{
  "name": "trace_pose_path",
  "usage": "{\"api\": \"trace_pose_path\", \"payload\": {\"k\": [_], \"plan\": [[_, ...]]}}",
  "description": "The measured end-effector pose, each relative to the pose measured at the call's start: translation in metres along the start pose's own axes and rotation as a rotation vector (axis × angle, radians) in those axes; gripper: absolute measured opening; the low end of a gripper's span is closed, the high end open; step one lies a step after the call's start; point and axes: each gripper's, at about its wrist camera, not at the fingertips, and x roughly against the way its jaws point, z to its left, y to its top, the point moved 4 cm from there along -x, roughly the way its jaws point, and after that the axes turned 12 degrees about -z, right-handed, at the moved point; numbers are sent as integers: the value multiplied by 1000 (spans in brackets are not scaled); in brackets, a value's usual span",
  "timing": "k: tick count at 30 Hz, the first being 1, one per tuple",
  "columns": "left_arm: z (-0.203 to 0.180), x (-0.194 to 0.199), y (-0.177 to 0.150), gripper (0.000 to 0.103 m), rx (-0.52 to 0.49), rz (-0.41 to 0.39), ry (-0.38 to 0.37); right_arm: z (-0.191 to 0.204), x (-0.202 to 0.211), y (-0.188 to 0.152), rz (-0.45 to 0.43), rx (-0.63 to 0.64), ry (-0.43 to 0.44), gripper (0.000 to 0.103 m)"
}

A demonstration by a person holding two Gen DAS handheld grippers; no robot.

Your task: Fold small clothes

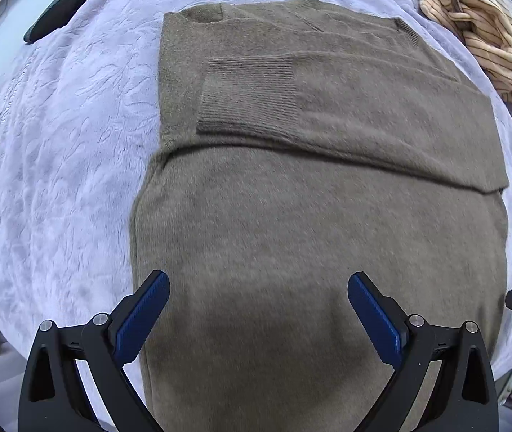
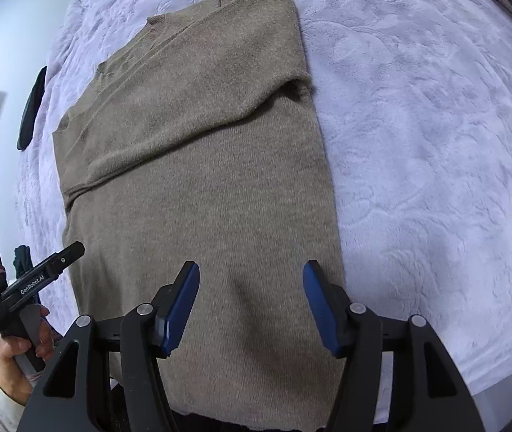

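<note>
A brown sweater (image 1: 320, 194) lies flat on a bed with a pale lilac blanket (image 1: 68, 136). Its sleeves are folded across the chest, one ribbed cuff (image 1: 248, 93) on top. The left gripper (image 1: 258, 309) hangs above the lower part of the sweater, its jaws wide and empty. The right gripper (image 2: 251, 300) is over the same part; its jaws stand apart with nothing between them. A striped cloth (image 1: 479, 32) lies near the far edge of the blanket.

Olive-brown sweater (image 1: 328, 216) on lavender embossed blanket (image 1: 68, 136); tan garment (image 1: 486, 36) with dark stripes.
</note>
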Motion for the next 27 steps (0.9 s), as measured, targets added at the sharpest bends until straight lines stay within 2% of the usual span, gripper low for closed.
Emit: {"api": "trace_pose_path", "payload": {"k": [7,14,21,24,27], "plan": [[-16,45,-40,100,13,0,6,0,3,-15,34,14,38,64],[-9,72,-66,100,52,6,21,9,5,-20,47,61,71,64],[-10,79,-75,100,39,14,8,22,16,-21,18,100,71,64],[-3,69,-61,100,29,6,-5,25,19,-26,12,95,71,64],[0,68,-62,100,22,0,-16,25,22,-34,7,87,61,64]]}}
